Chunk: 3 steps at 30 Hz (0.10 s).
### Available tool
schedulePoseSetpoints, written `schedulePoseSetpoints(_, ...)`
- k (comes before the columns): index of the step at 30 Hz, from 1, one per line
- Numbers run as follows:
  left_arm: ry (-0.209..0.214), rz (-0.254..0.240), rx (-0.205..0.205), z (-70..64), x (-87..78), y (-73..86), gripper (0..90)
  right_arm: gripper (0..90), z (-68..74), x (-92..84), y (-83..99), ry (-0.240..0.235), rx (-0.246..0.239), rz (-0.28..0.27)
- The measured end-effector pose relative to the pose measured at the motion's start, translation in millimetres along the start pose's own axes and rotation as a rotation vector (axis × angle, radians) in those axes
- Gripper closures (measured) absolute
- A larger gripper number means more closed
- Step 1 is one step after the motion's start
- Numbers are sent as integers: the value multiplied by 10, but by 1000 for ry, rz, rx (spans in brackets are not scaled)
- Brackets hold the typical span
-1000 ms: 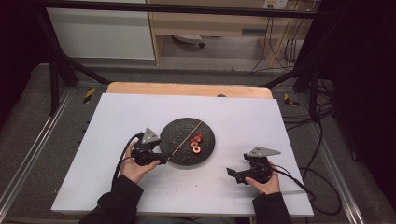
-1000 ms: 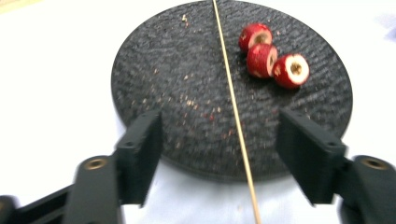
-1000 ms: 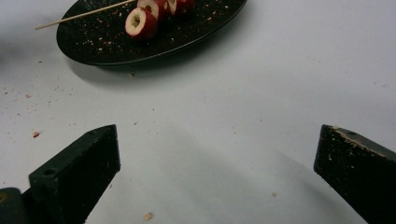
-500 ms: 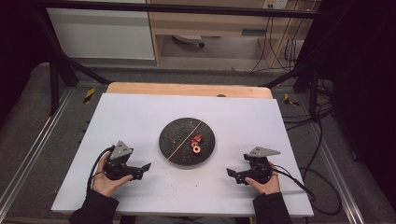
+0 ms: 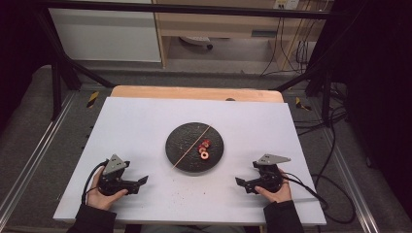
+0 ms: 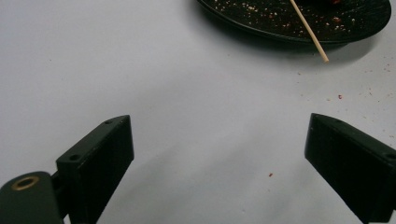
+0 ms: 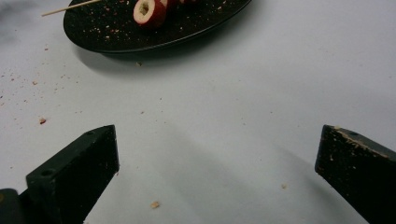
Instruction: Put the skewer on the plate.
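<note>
White desk [image 5: 145,121] lies under both your hands. Your left claw [image 5: 142,180] has just been opening and now stands wide with nothing between its jaws. At the centre, the black plate [image 5: 182,145] carries the skewer [image 5: 192,146] and red fruit rings [image 5: 203,149]. Your right claw [image 5: 241,184] gapes wide too, holding nothing.

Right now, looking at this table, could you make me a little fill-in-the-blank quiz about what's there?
1. The red fruit slices lie on a round ____ plate.
2. A thin wooden skewer lies across the plate, one end sticking out past its ____.
3. The left gripper has its jaws ____, with nothing between them.
4. The right gripper rests on the ____ table.

Missing words: black; rim; open; white
</note>
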<state>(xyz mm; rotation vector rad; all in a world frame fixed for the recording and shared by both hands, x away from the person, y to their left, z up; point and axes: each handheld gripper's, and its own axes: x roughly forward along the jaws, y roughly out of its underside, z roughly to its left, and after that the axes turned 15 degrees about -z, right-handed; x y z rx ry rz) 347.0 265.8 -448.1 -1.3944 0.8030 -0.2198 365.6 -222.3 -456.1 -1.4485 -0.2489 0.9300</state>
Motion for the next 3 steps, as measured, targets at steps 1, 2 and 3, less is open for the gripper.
schedulePoseSetpoints(1, 0, 0, 2, -4, 2, 0, 76, 5, -2, 1, 0, -2, -2, 1)
schedulePoseSetpoints(2, 3, 3, 4, -6, 2, -2, 75, 5, 1, -1, 0, -1, 1, 1)
schedulePoseSetpoints(3, 5, 4, 4, -7, 4, -3, 75, 5, 2, -6, -3, -3, 2, 1)
